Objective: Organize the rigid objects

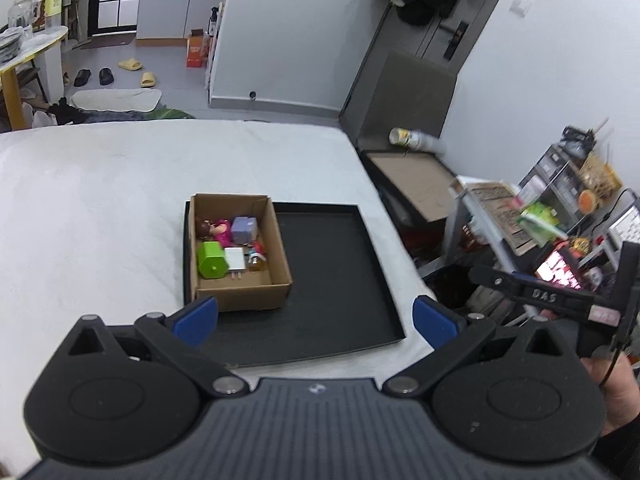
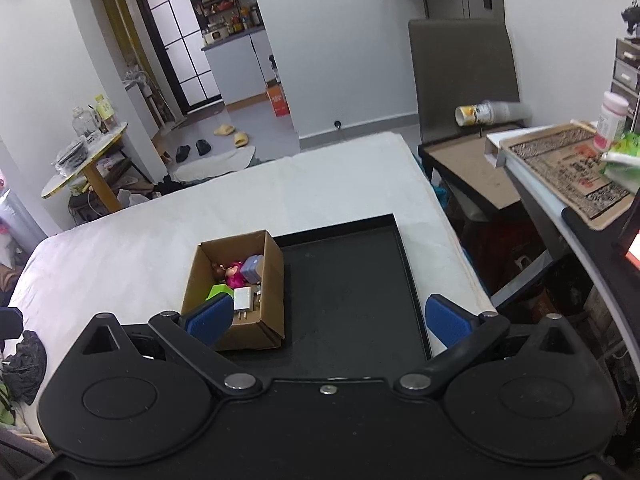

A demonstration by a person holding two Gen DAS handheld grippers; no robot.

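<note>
**Both grippers wide open and empty above the tray; items lay in the carton**

The left gripper (image 1: 315, 316) stood with its jaws spread to their widest. Its blue pads (image 1: 198, 318) pressed on nothing, and no object lay between them. The right gripper (image 2: 328, 322) was in the same condition: jaws fully apart, blue pads (image 2: 212, 320) bare, nothing held.

A black tray (image 1: 340, 280) rested on a white bed cover (image 1: 100, 200). A cardboard box (image 1: 240, 296) sat in the tray's left part, against its left rim; the remainder of the tray floor was bare. In the left wrist view the box lay ahead of the jaws and toward the left pad, whose tip overlapped the box's near left corner in the picture; contact could not be determined. In the right wrist view the left pad overlapped the box's near wall likewise.

Inside the box were observed a green hexagonal container (image 1: 211, 260), a white plug adapter (image 1: 235, 261), a lavender cube (image 1: 244, 229), a doll in pink (image 1: 216, 230) and a small amber bottle (image 1: 257, 263). All lay apart from both sets of jaws.

A hand (image 1: 616, 392) appeared at the right edge of the left wrist view, beside black gripper hardware.
</note>
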